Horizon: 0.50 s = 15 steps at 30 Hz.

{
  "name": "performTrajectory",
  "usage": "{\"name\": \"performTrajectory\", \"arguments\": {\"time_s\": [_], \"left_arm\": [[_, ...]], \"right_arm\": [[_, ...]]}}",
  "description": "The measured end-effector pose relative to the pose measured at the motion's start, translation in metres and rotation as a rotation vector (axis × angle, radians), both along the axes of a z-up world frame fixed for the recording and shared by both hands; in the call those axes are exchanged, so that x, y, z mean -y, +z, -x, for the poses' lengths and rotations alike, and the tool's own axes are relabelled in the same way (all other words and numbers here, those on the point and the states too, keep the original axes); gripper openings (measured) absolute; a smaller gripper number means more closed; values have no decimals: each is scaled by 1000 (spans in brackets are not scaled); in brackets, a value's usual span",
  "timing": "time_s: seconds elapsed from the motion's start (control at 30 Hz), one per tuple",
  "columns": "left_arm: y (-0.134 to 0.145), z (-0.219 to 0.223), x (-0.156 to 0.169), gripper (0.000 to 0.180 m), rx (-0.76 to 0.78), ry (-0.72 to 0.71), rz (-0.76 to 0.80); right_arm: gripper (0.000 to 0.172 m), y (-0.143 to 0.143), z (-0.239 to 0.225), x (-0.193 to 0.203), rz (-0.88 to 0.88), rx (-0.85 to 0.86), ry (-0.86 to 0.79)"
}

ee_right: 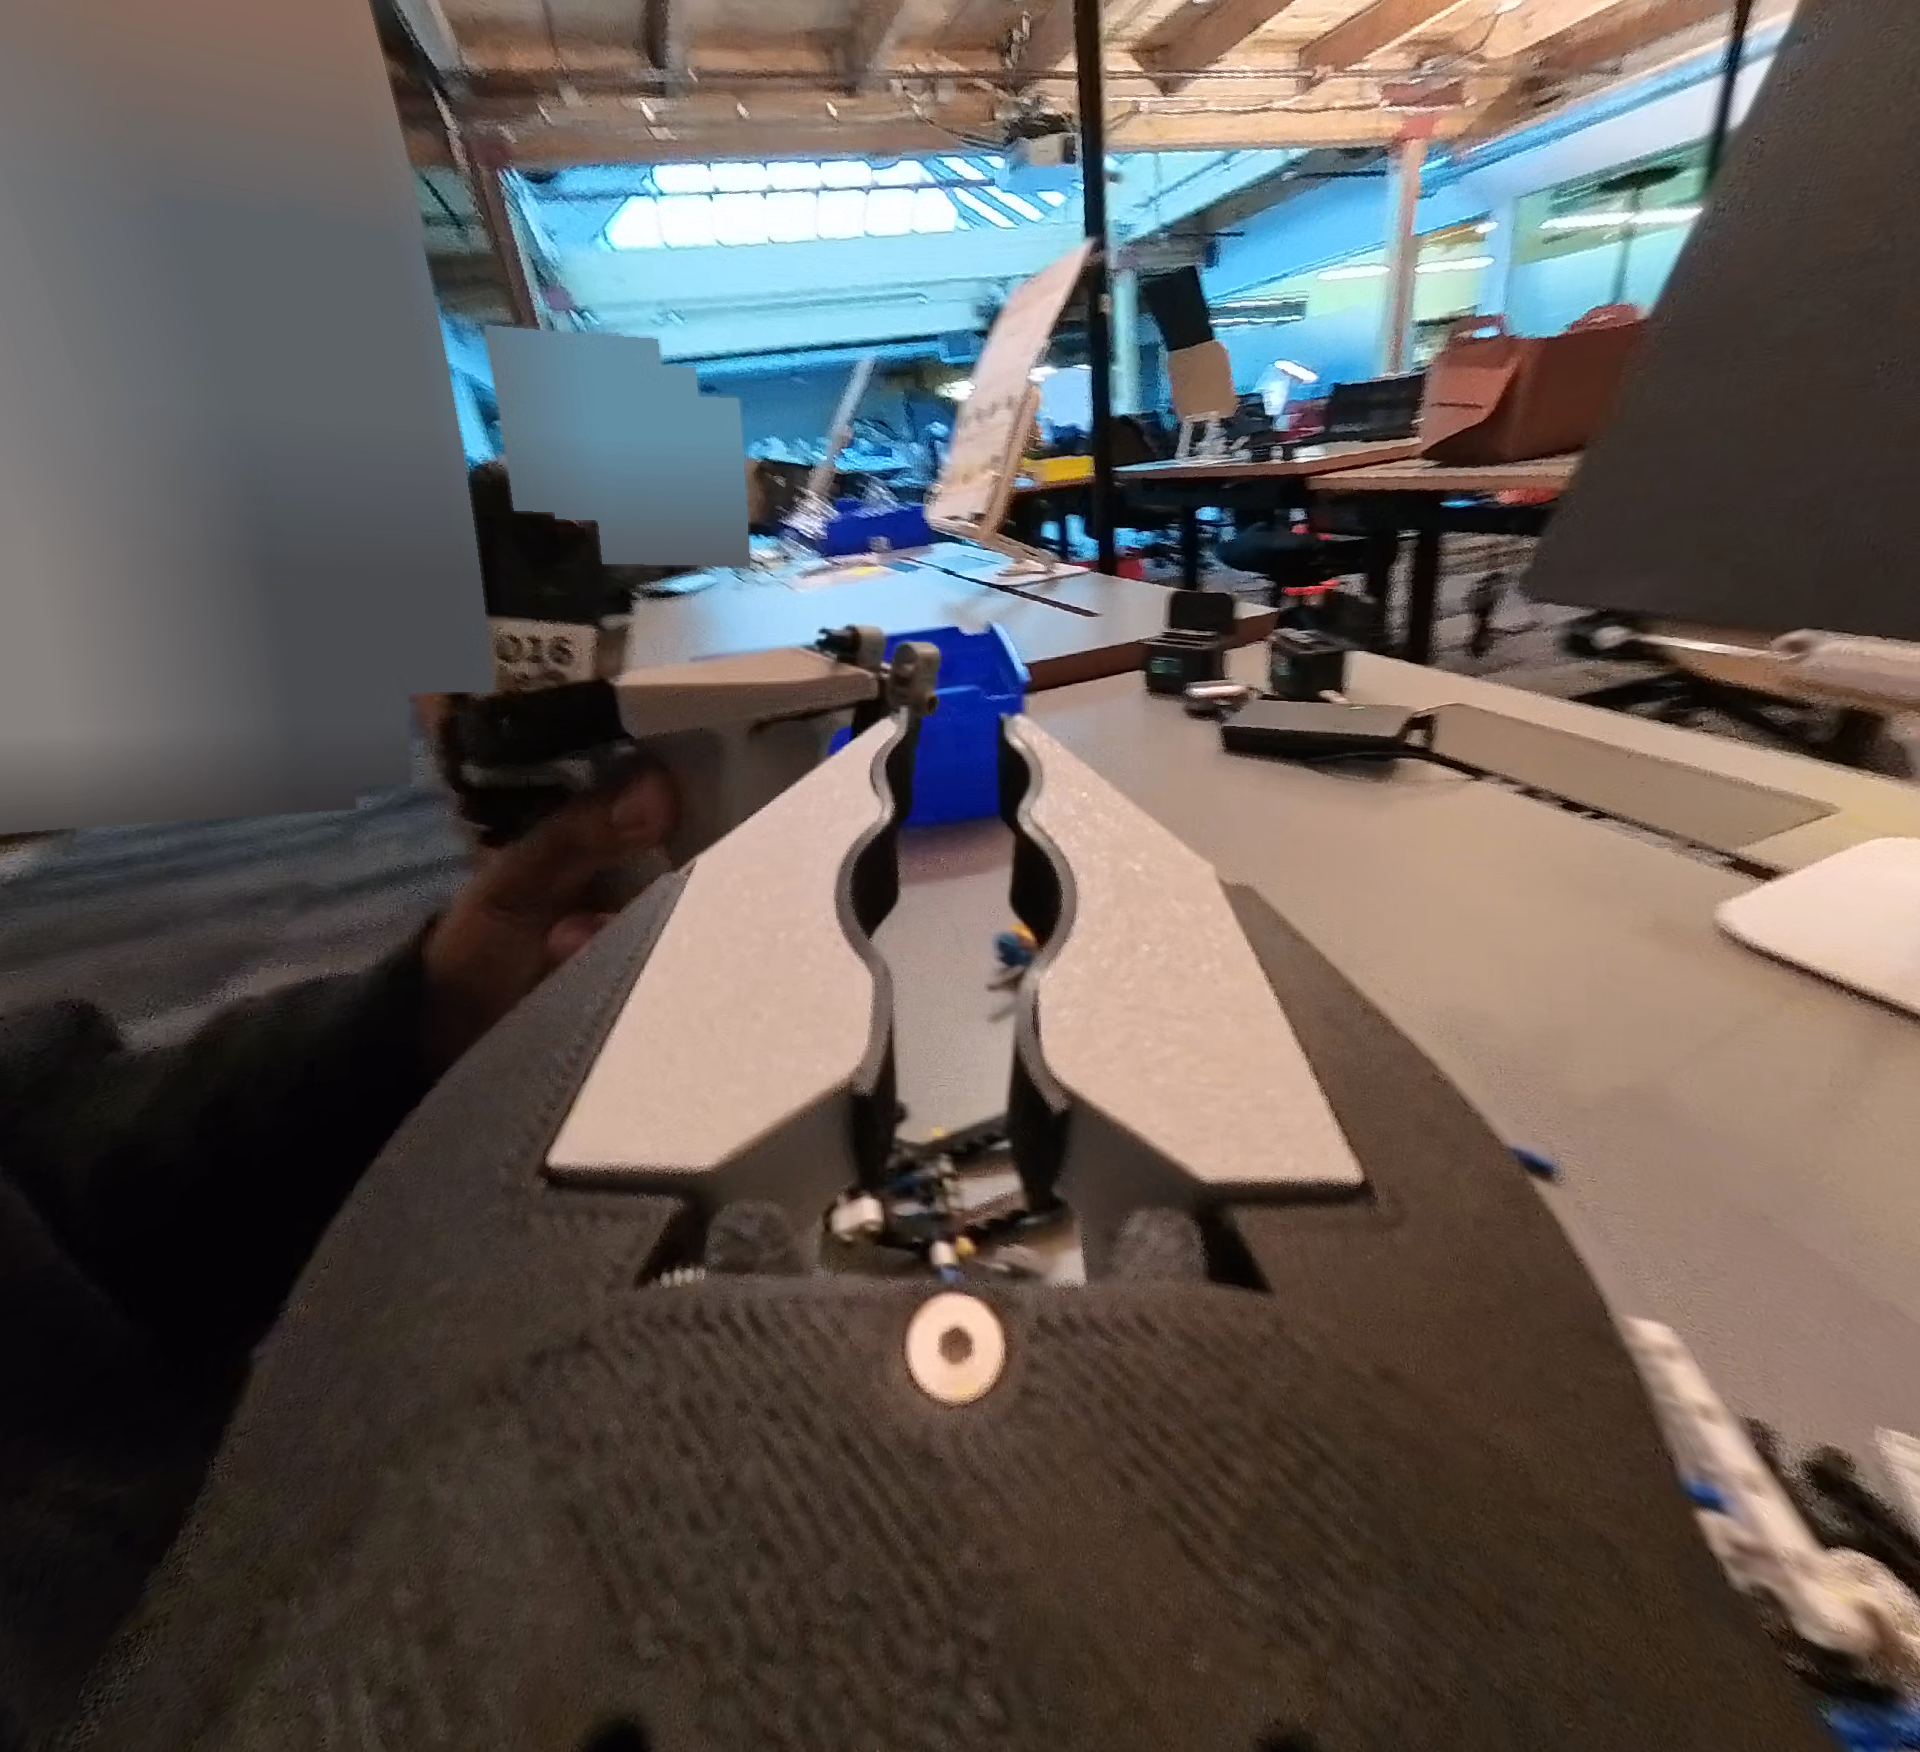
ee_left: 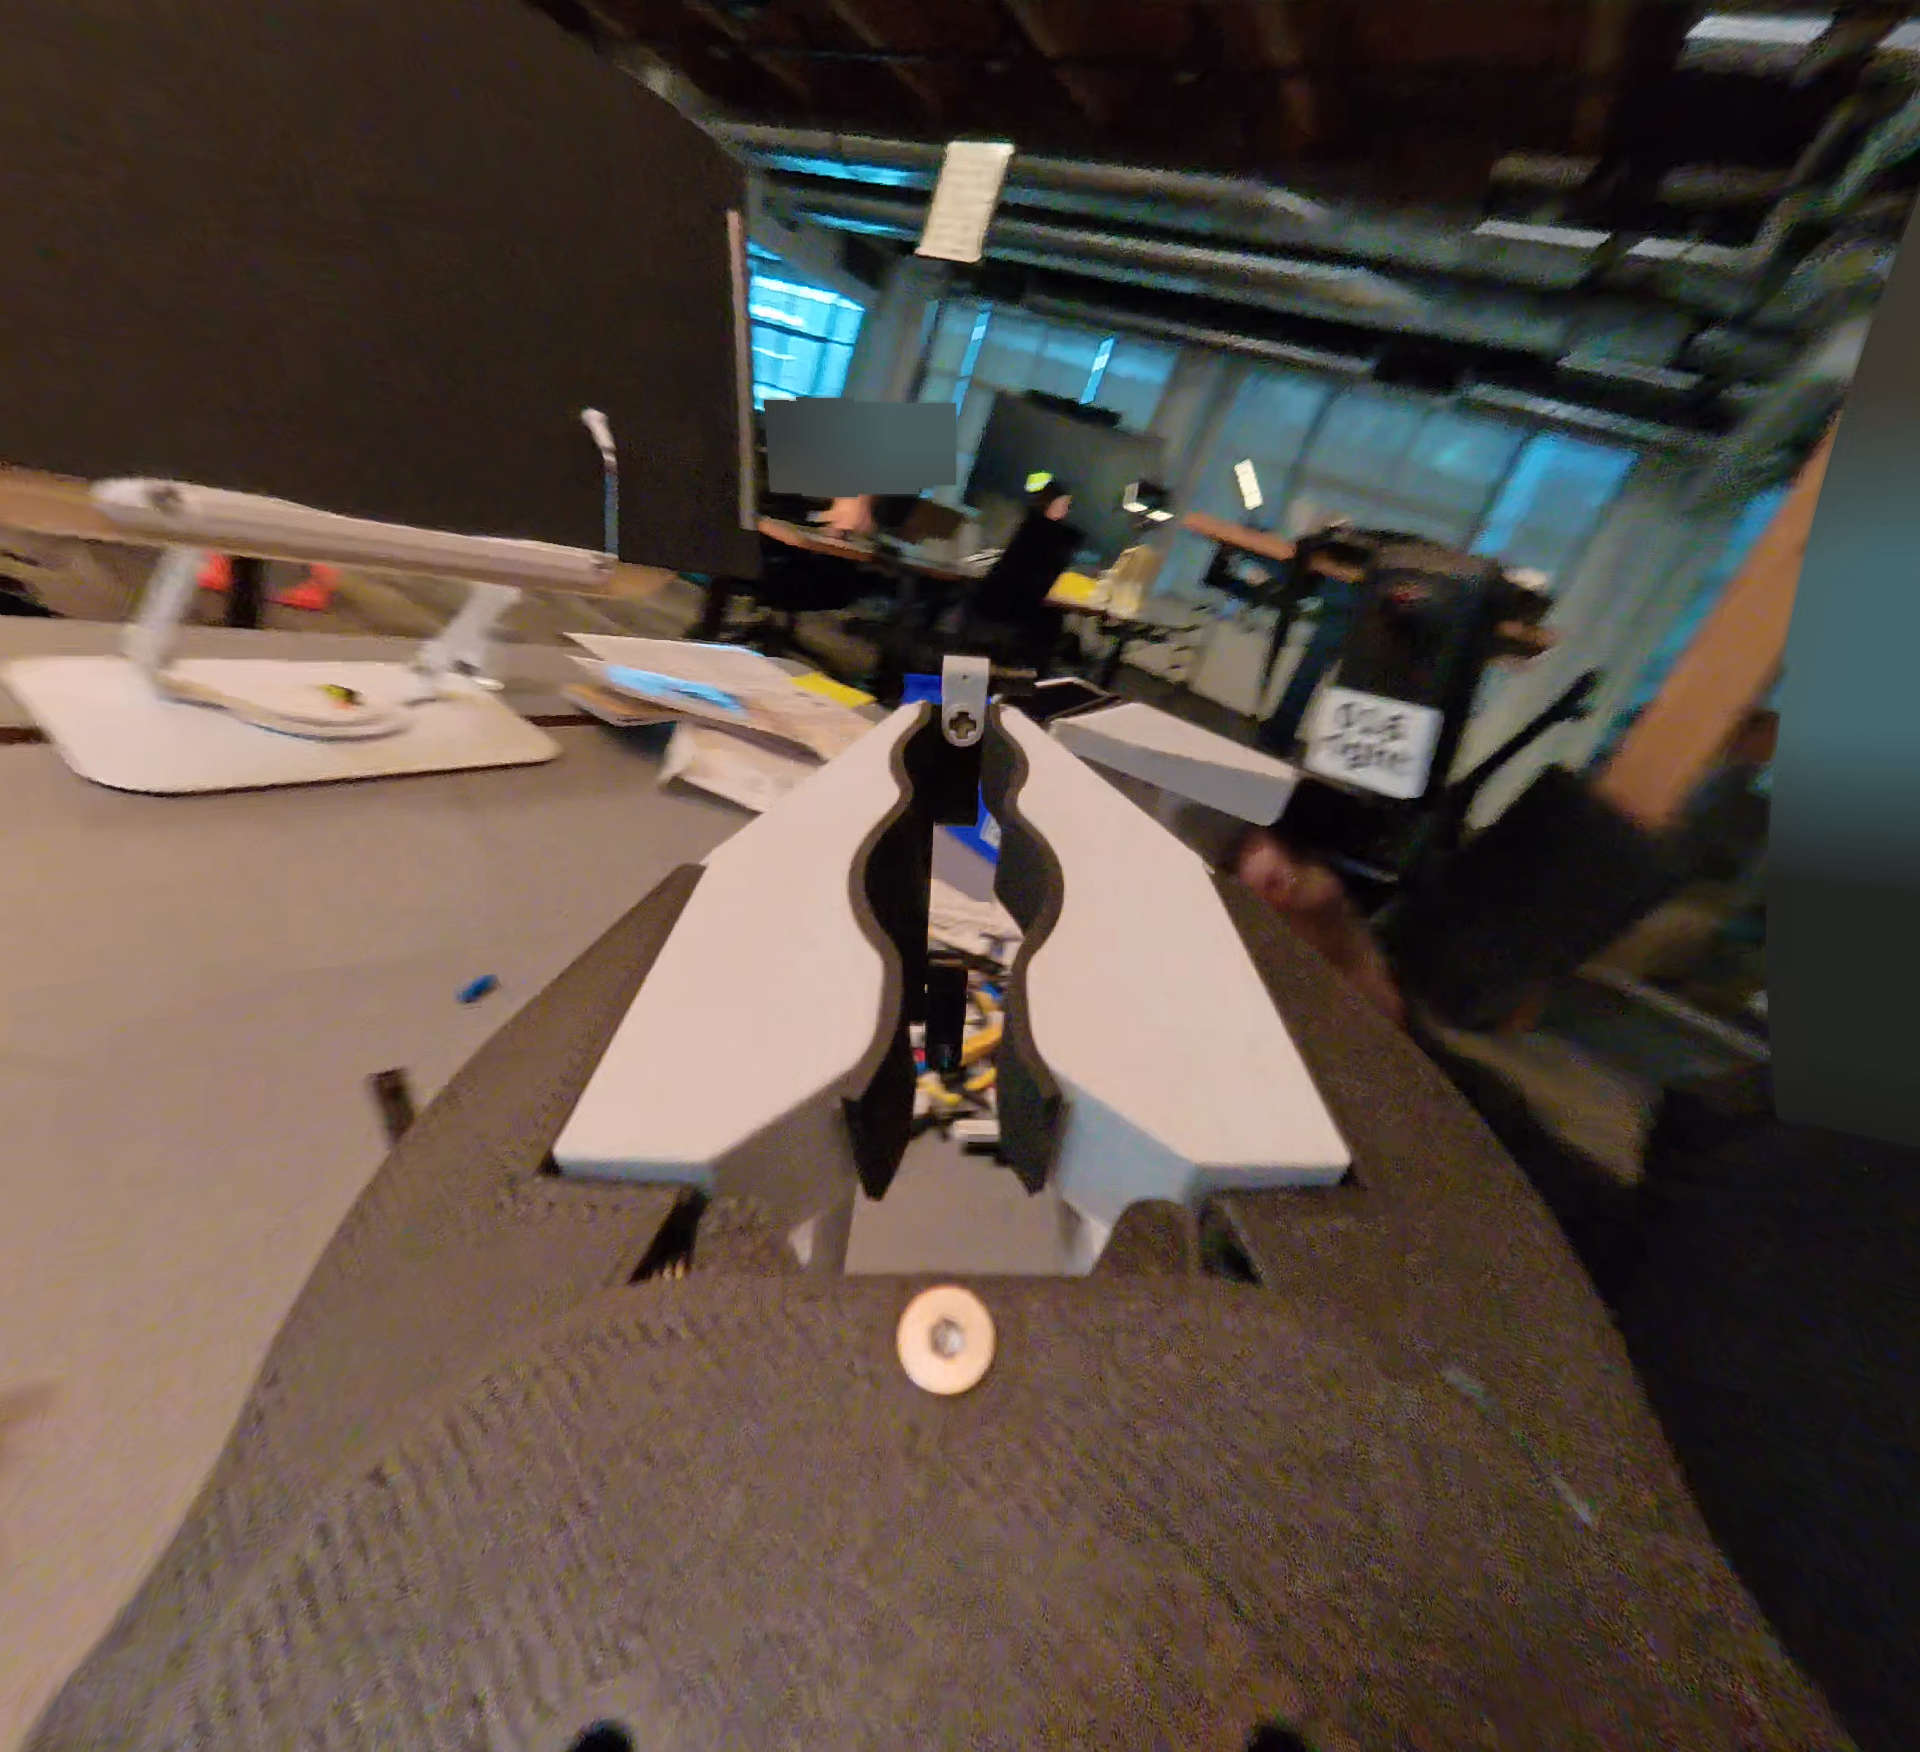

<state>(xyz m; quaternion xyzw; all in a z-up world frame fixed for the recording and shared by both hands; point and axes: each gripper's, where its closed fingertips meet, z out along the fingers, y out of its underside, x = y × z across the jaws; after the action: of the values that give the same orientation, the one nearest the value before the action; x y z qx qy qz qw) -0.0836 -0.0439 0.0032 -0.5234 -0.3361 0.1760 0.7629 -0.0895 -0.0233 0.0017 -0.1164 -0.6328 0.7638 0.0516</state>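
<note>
Left gripper (ee_left: pixel 961 746) clamps a thin black strip w/ grey connector (ee_left: pixel 963 703); right gripper (ee_right: pixel 951 741) open, nothing held, blue bin (ee_right: pixel 961 726) beyond.

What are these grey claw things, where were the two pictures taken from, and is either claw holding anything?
There is no robot here: a person holds a grey and black two-finger gripper in each hand. Each picture comes from a camera on one gripper, looking along its fingers. The left gripper is closed on a small black strip with a grey end piece. The right gripper stands open and holds nothing; between its fingers you see a blue plastic bin on the grey table. The person's hand shows in the right view.
</note>
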Motion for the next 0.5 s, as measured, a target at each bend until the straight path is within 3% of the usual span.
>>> {"name": "performTrajectory", "arguments": {"time_s": [0.2,0.5], "left_arm": [[10,-15,-17,4,66,-201,-160],[9,-17,-22,4,137,-282,-298]], "right_arm": [[17,7,-12,0,153,218,235],[4,13,-20,3,255,313,364]]}}
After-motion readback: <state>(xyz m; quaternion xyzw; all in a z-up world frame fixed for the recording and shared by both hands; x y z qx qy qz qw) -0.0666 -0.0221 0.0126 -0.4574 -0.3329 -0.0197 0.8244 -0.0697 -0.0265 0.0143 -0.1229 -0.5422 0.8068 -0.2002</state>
